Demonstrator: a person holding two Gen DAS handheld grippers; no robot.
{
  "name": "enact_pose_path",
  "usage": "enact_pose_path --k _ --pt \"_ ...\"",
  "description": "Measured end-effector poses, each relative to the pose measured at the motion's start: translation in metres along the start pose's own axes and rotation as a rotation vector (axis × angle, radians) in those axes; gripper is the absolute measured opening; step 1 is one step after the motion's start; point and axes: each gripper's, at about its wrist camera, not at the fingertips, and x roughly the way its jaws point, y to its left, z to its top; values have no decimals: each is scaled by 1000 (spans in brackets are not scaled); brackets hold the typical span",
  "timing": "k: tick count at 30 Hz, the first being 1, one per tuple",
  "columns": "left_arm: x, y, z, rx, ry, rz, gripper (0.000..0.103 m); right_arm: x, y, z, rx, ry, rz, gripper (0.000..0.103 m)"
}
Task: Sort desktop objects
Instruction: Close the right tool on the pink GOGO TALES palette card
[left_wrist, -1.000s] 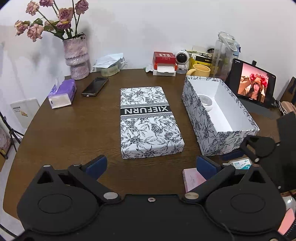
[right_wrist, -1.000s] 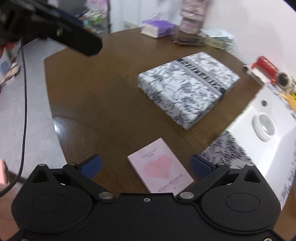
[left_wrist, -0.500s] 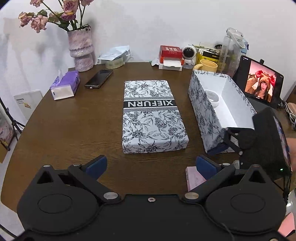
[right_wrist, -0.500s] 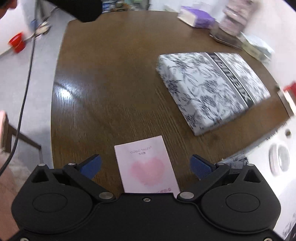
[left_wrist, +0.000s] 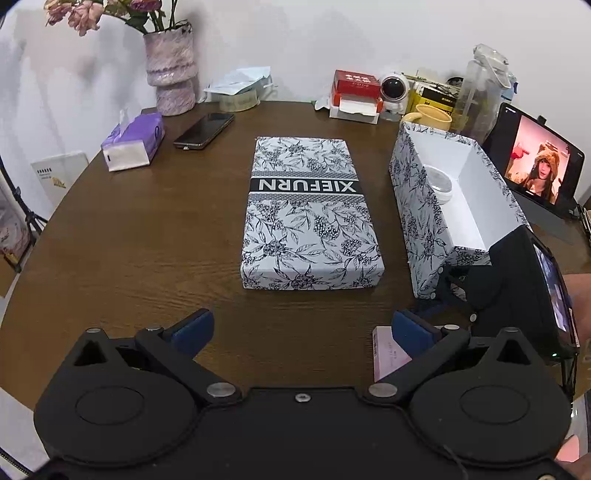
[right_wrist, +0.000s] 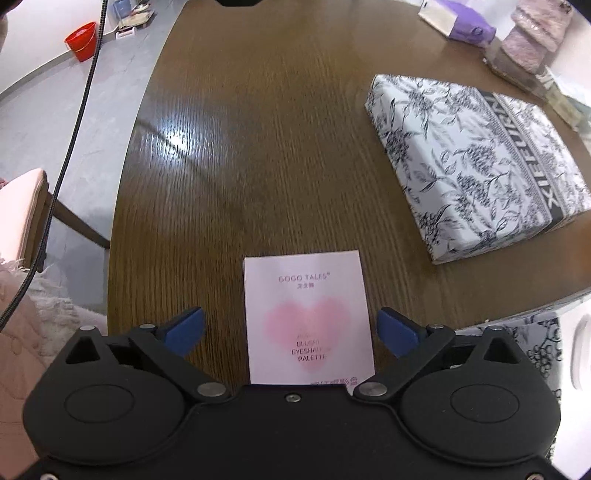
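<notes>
Right gripper (right_wrist: 291, 328) low over the near edge of the brown counter (right_wrist: 258, 147), jaws spread wide and gripping nothing, blue pads either side of the pink palette box (right_wrist: 308, 319) without touching it. Palette box flat on the counter, printed "GOGO TALES", pink heart on its top face. Left gripper (left_wrist: 301, 326) above the same edge, jaws likewise wide apart and empty; a corner of the palette box (left_wrist: 388, 356) just behind its right pad. Floral lid (left_wrist: 310, 214) marked "XIEFURN" flat at the counter's middle. Open floral box (left_wrist: 421, 206) to the lid's right, white inside, a round white item (left_wrist: 439, 182) within. Purple tissue pack (left_wrist: 135, 142) and dark phone (left_wrist: 205, 130) toward the far left.
</notes>
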Motion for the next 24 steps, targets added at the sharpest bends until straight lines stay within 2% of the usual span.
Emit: enact_pose_path --k 8,16,24 --pt "5 0 0 -24 10 7 103 2 -7 -1 -32 81 49 94" --pt "4 -3 1 -27 6 14 103 -5 -13 3 -65 126 58 71" --pt "0 0 2 -41 5 22 103 -6 -13 7 -106 158 71 69"
